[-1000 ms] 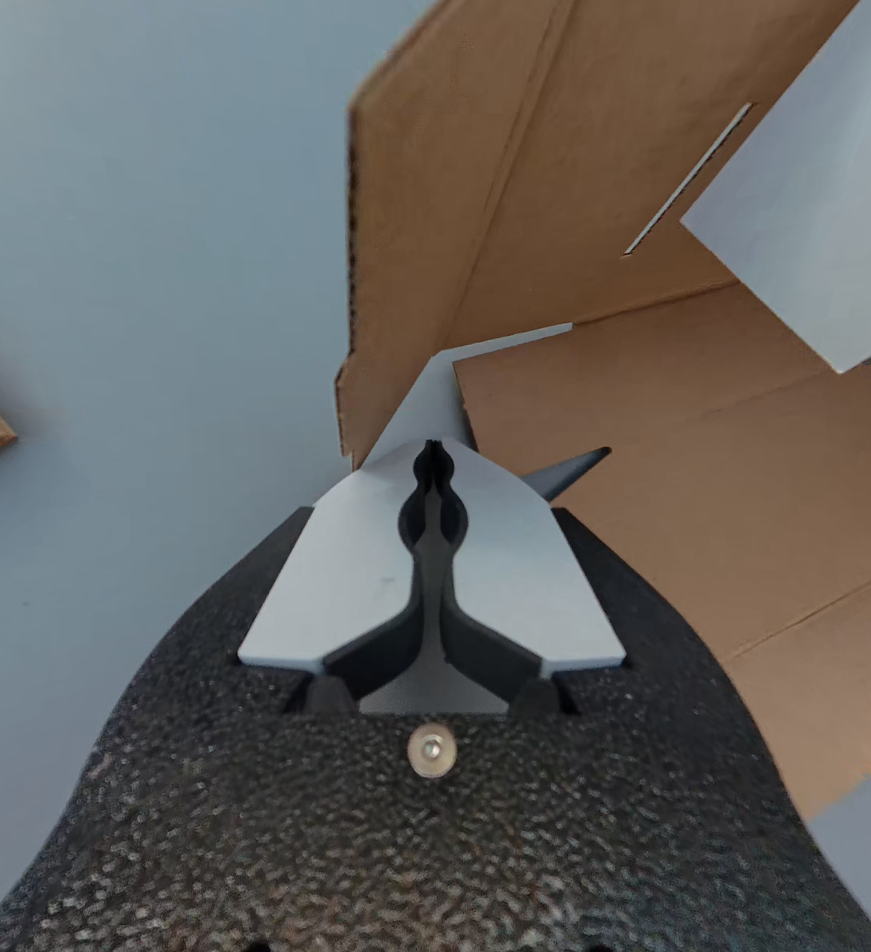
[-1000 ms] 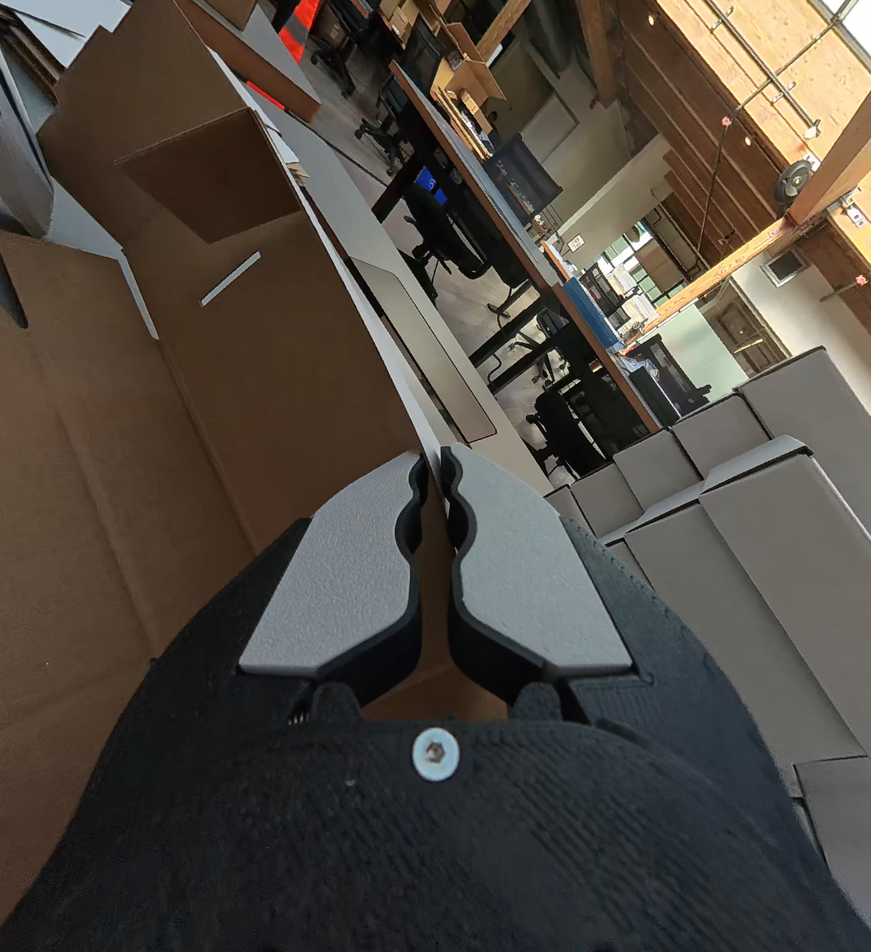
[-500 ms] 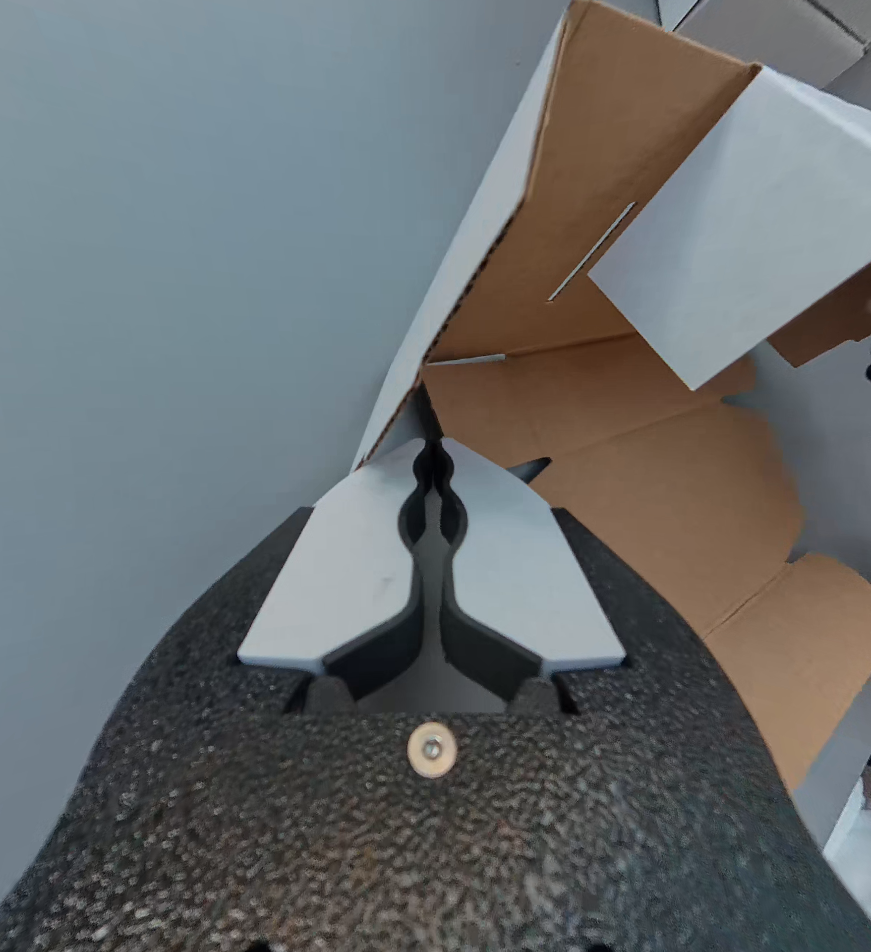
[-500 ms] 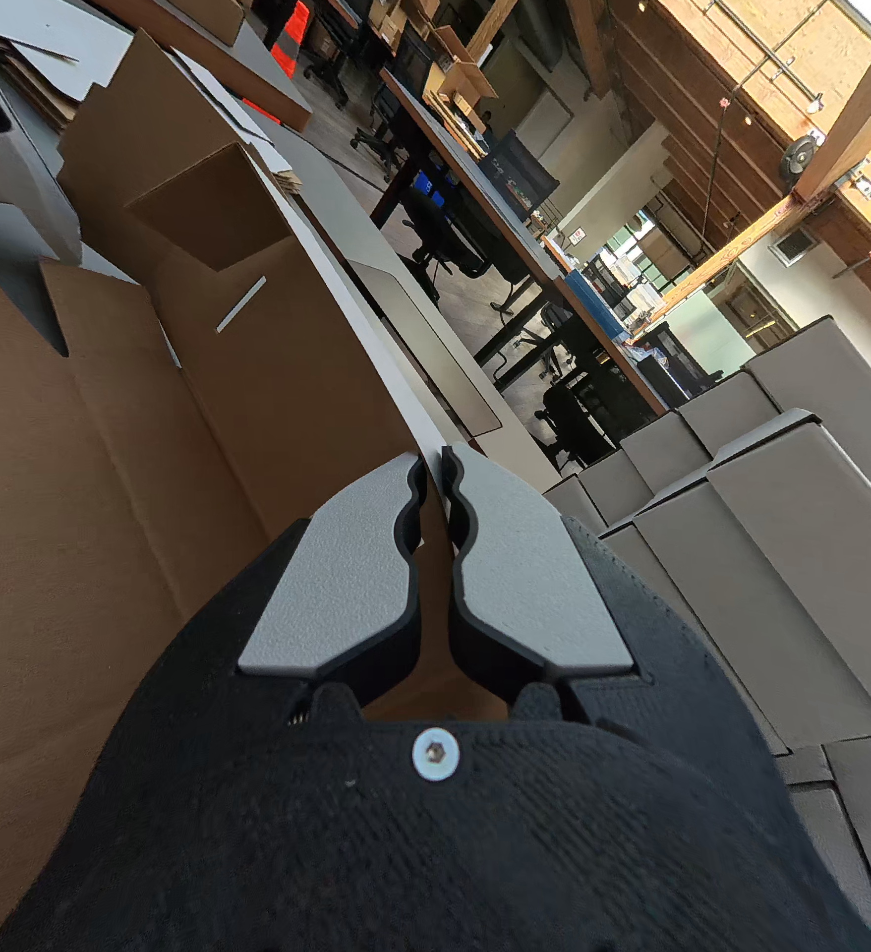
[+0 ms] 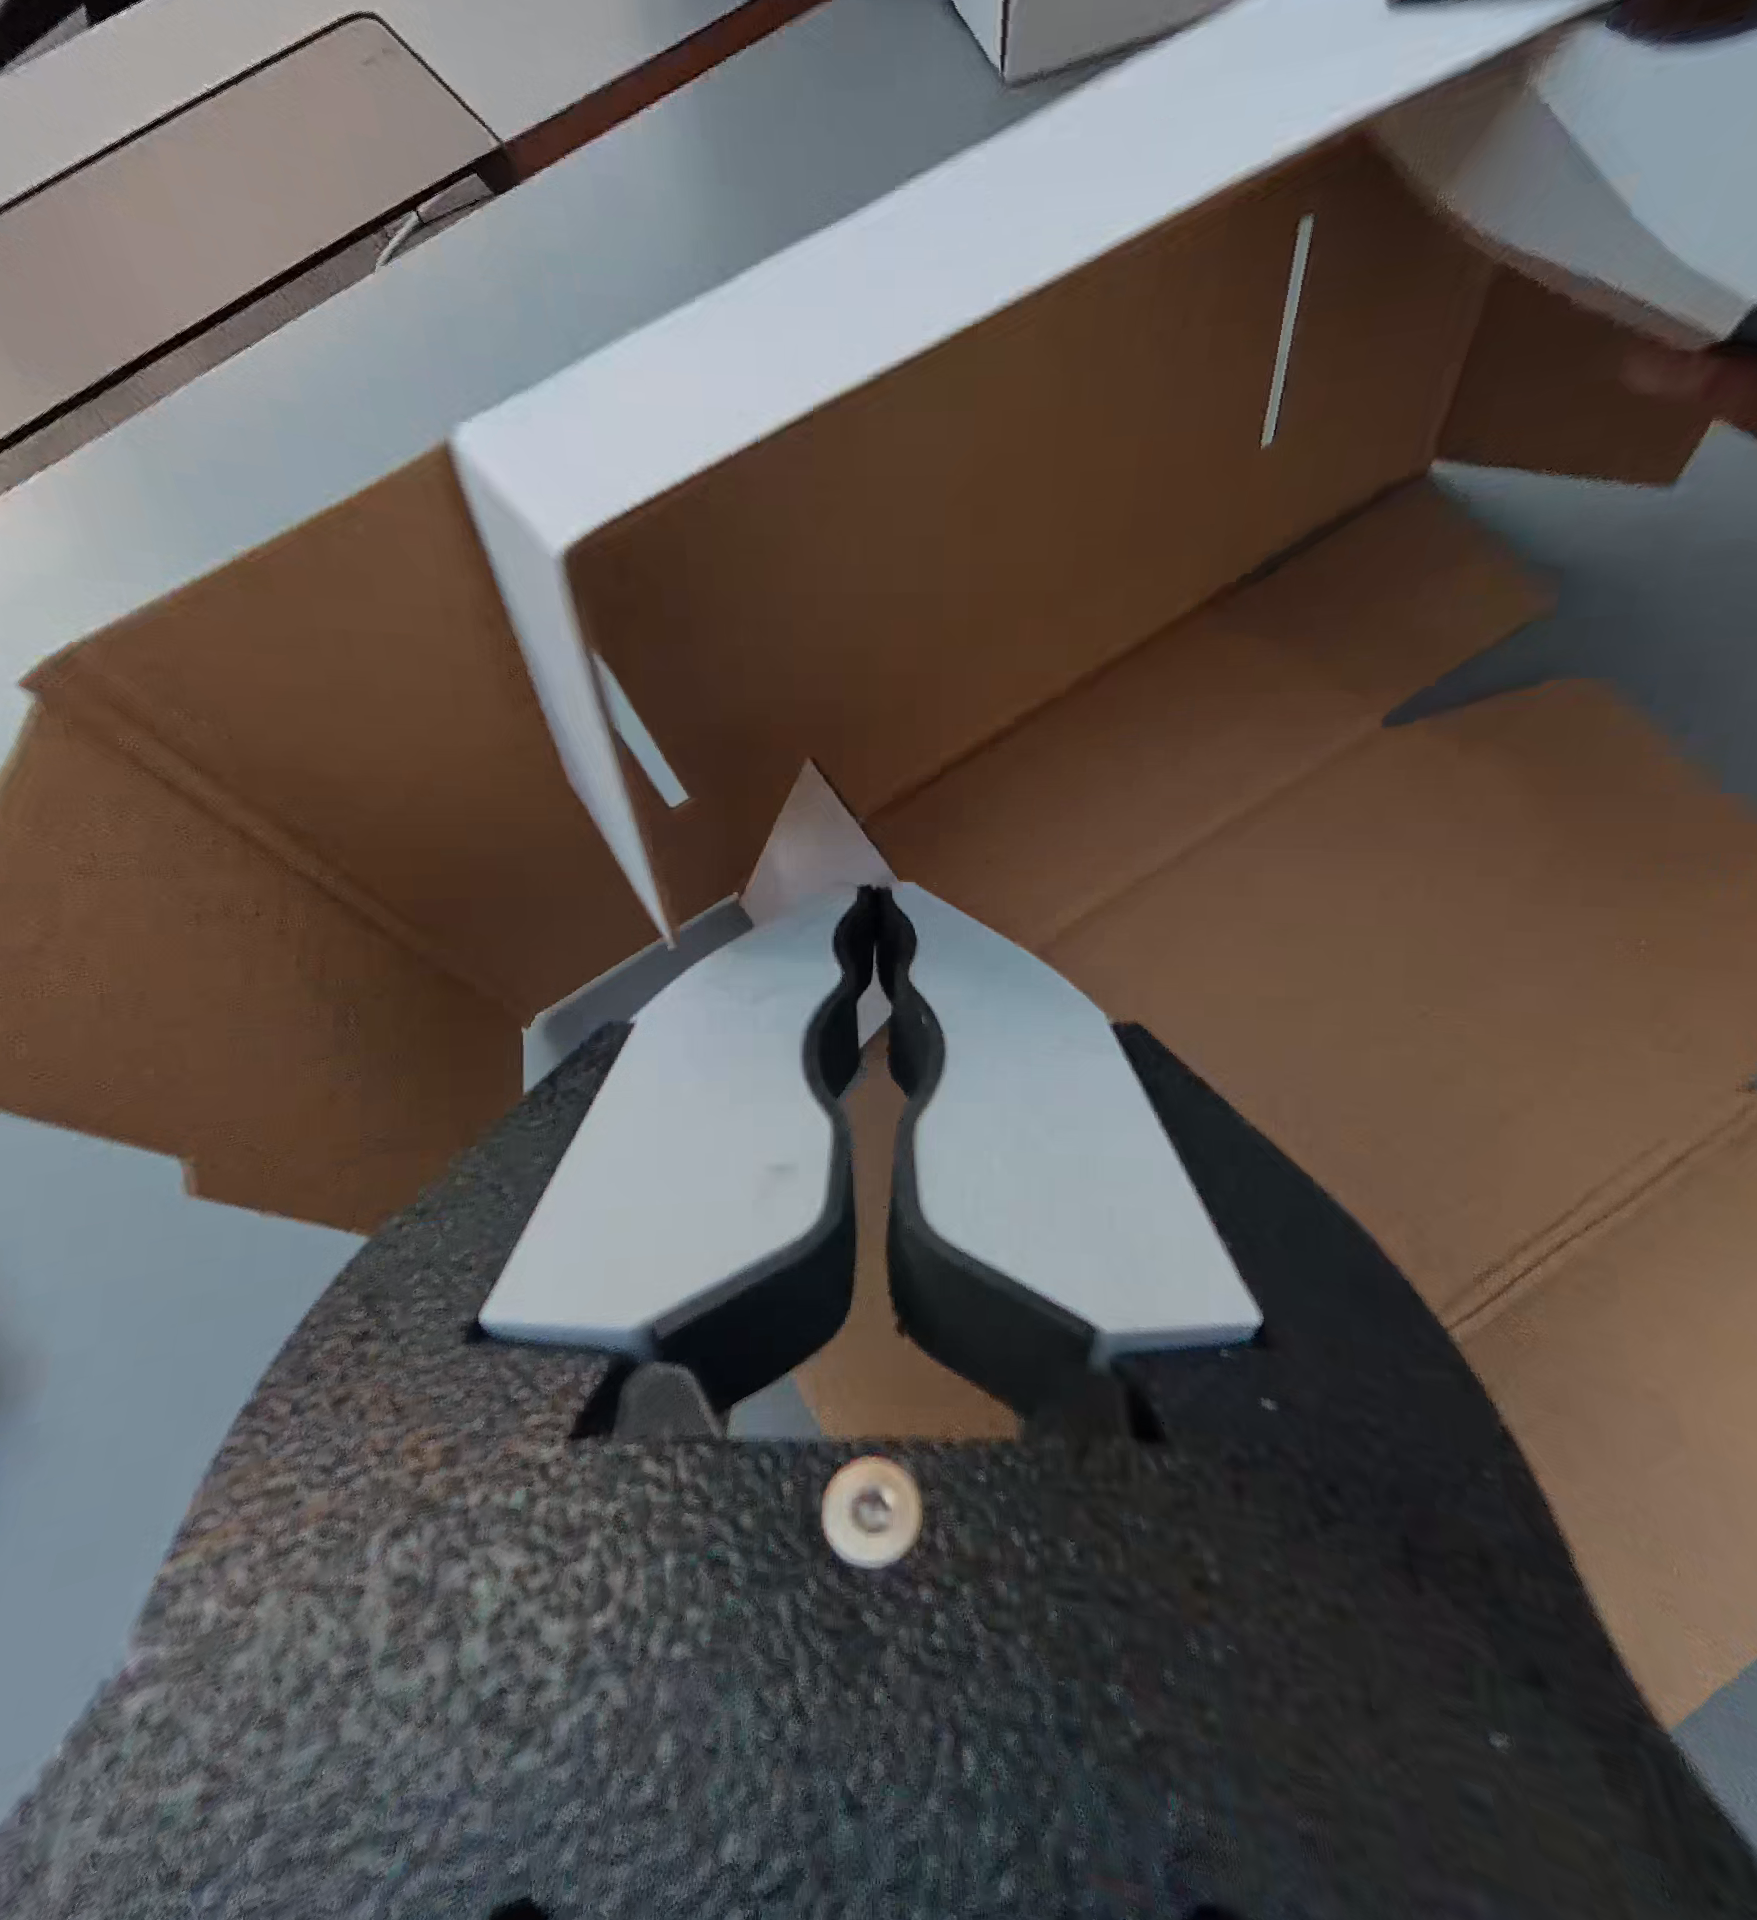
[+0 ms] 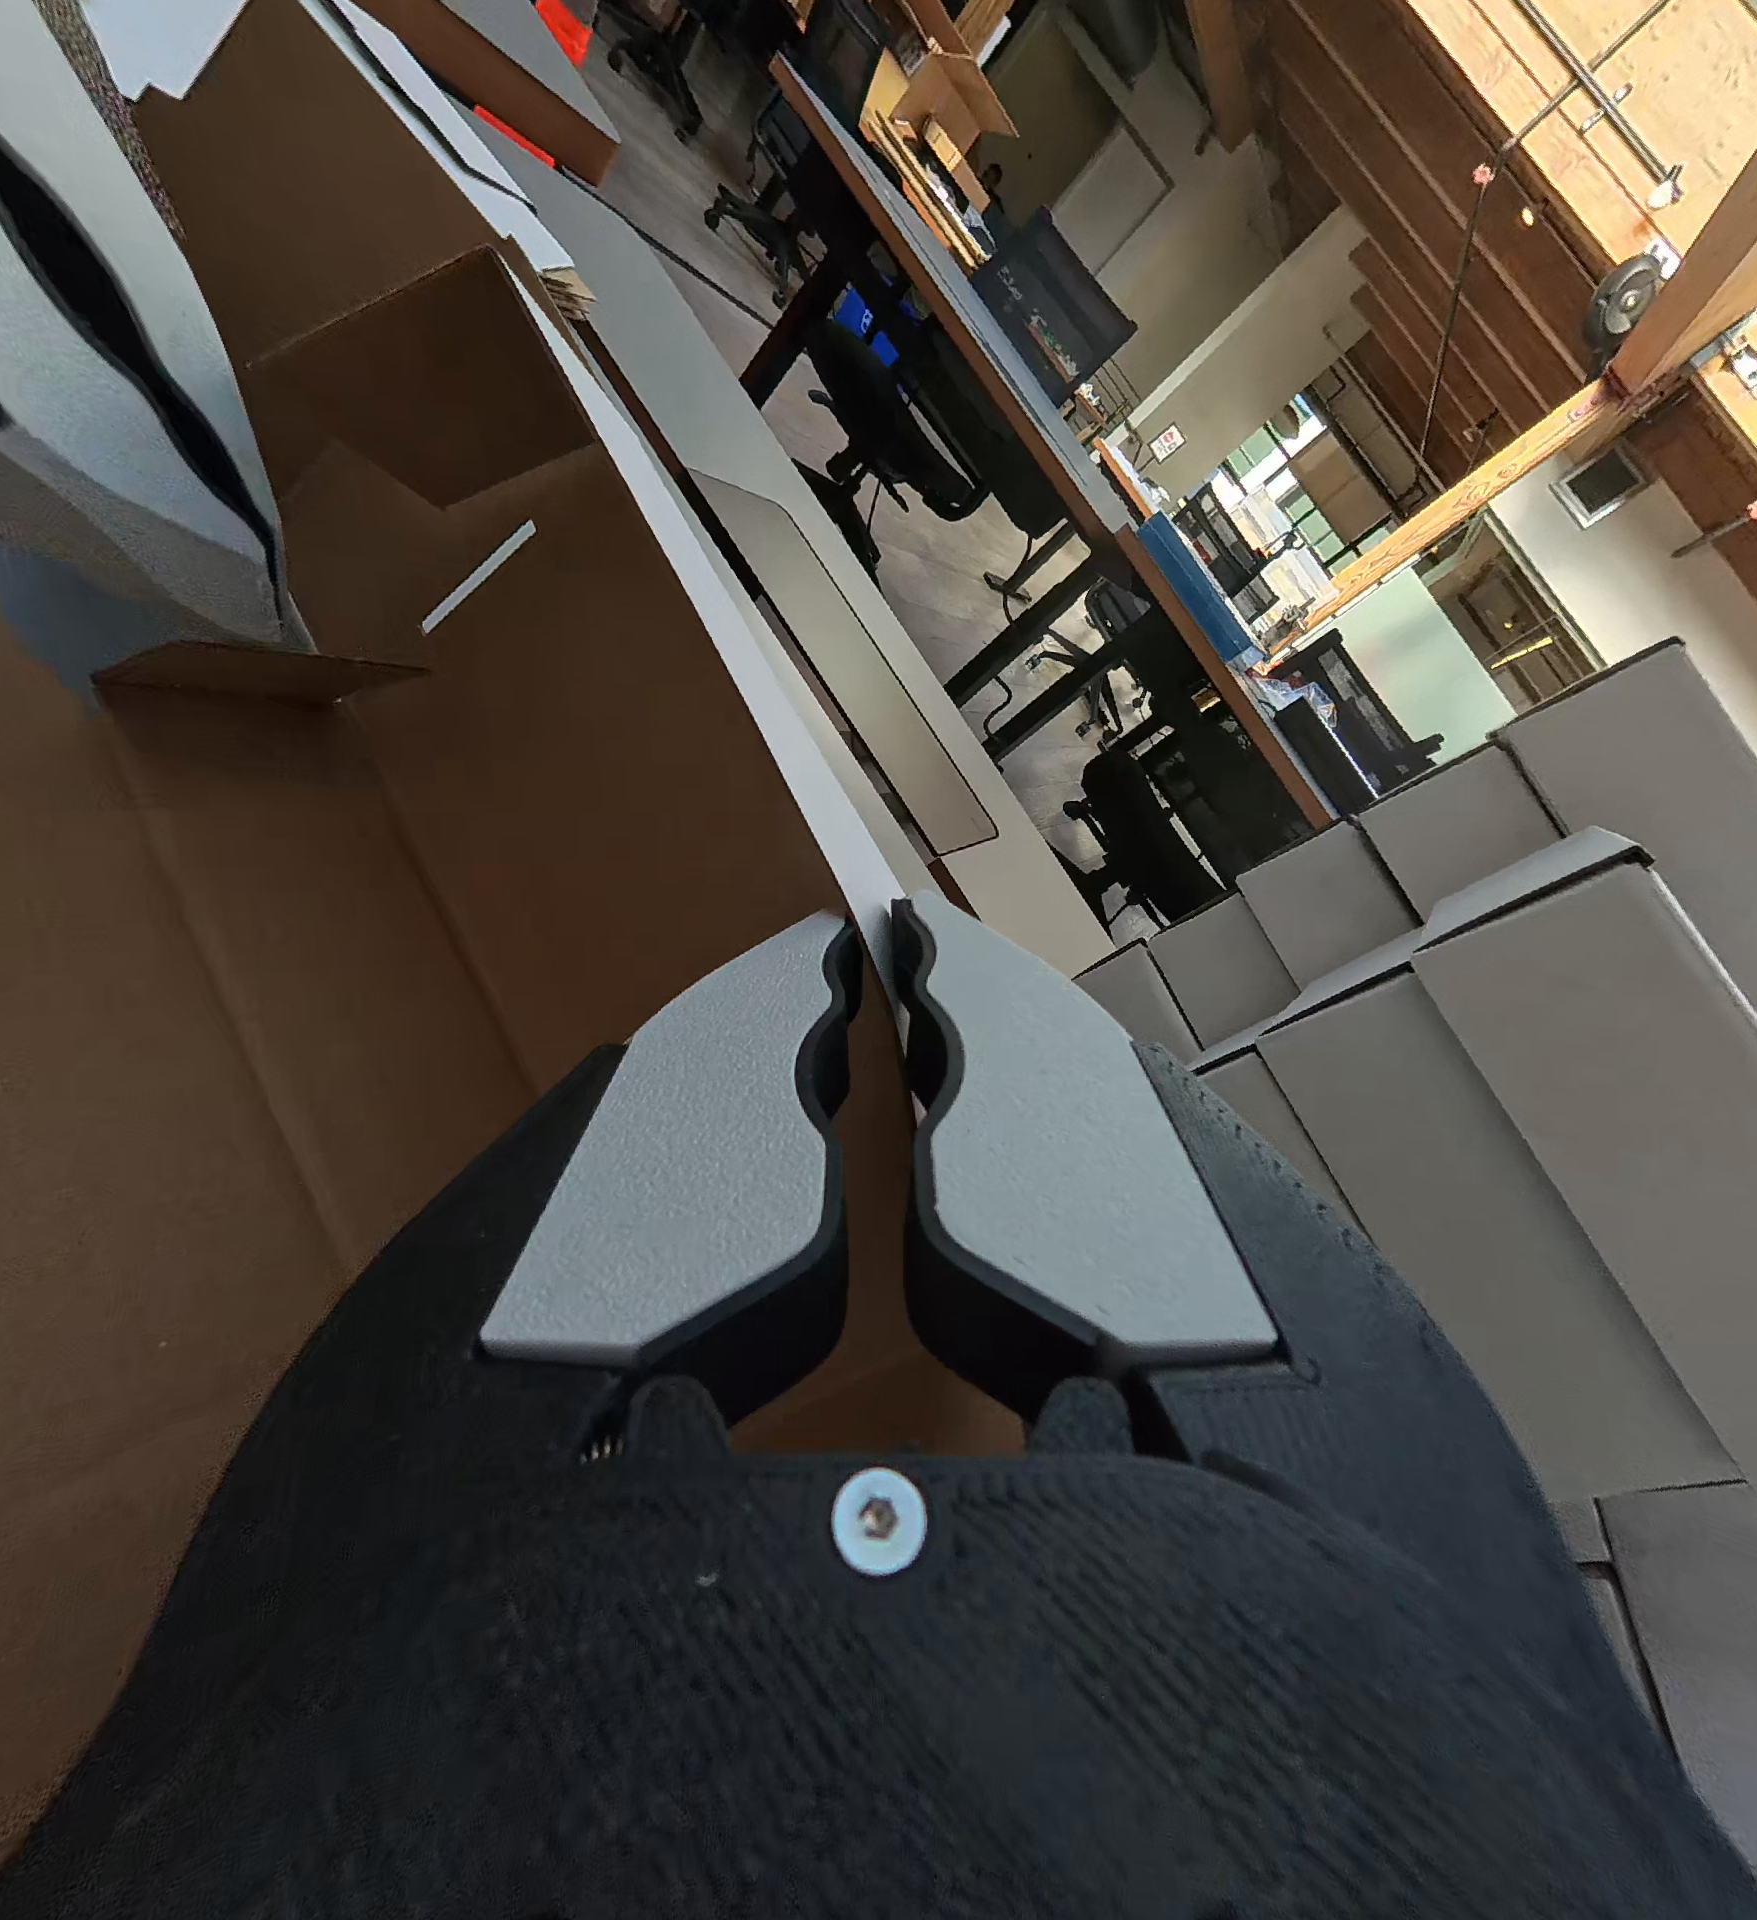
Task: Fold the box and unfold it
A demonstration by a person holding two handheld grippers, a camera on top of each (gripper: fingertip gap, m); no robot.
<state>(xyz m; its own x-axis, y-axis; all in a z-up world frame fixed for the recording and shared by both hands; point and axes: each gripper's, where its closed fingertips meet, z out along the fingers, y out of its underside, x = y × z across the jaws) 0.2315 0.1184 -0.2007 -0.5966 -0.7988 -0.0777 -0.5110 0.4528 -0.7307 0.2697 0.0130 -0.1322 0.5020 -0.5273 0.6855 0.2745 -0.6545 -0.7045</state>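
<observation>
The box (image 5: 1321,935) lies spread on the grey counter (image 5: 74,1299), straight ahead of the left tongs (image 5: 872,902) and running off to their right; its long wall (image 5: 957,499) stands up across the far side, long axis left to right in the left wrist view, and the right tongs (image 6: 876,930) sit at that wall's far right end; so the two tongs hold opposite ends of one wall, and I judge the coming fold turns on moving them together along it.

The left tongs are closed on a small white corner flap (image 5: 812,842) at the foot of the wall; the right tongs are pinched on the wall's thin white edge (image 6: 749,665).

The box is plain cardboard, brown inside and white outside; the floor panel lies flat with creases across it; a narrow slot (image 5: 1287,322) is cut in the wall; a side flap (image 5: 261,831) lies out to the left, half raised.
</observation>
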